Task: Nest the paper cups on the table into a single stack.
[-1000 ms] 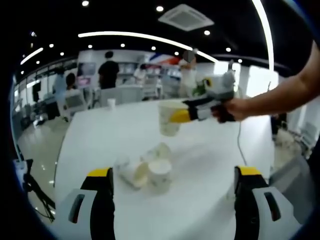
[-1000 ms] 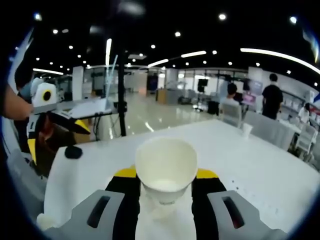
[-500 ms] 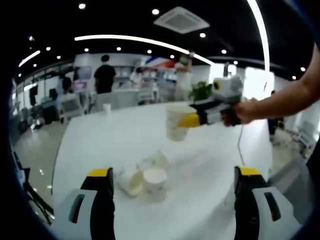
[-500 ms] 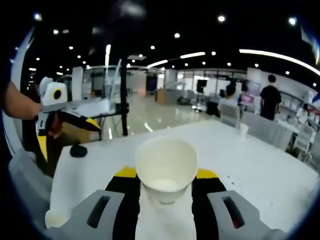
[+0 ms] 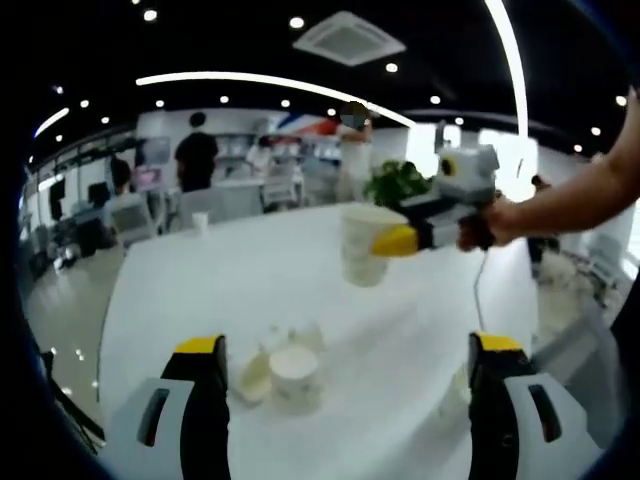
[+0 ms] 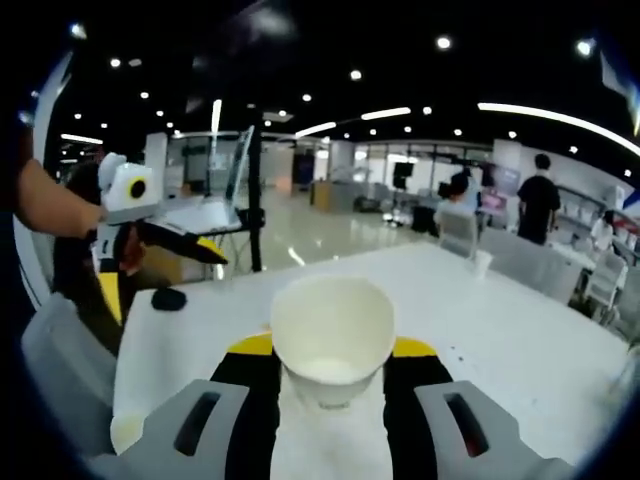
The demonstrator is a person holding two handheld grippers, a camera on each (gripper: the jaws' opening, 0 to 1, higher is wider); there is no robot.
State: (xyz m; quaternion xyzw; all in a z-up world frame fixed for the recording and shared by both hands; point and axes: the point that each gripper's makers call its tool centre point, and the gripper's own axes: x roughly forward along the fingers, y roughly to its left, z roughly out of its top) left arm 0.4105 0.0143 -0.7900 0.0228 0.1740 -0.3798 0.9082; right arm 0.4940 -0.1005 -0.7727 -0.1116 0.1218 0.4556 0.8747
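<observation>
Paper cups first, in the left gripper view: a small cluster (image 5: pixel 280 368) sits on the white table (image 5: pixel 200 290) at about 7 o'clock, one cup upright with its mouth open and apparently empty, others beside it, at least one tipped on its side. The left gripper (image 5: pixel 345 400) has its jaws spread wide with nothing between them. At 1 o'clock the right gripper (image 5: pixel 405 238) carries a paper cup (image 5: pixel 364 245) upright, well above the table. A lone cup (image 5: pixel 197 222) stands far off at the table's back edge, near 10 o'clock.

Over to the right gripper view: the right gripper (image 6: pixel 332 385) pinches that carried cup (image 6: pixel 332 335) by its lower wall, mouth facing us, interior white and empty. The left gripper (image 6: pixel 150 235) hangs at 9 o'clock, and another cup rim (image 6: pixel 125 432) peeks in at 8 o'clock.

To nest well, I'd keep the carried cup vertical, centre its base over the upright cup's mouth, lower straight, and let go only once seated.
</observation>
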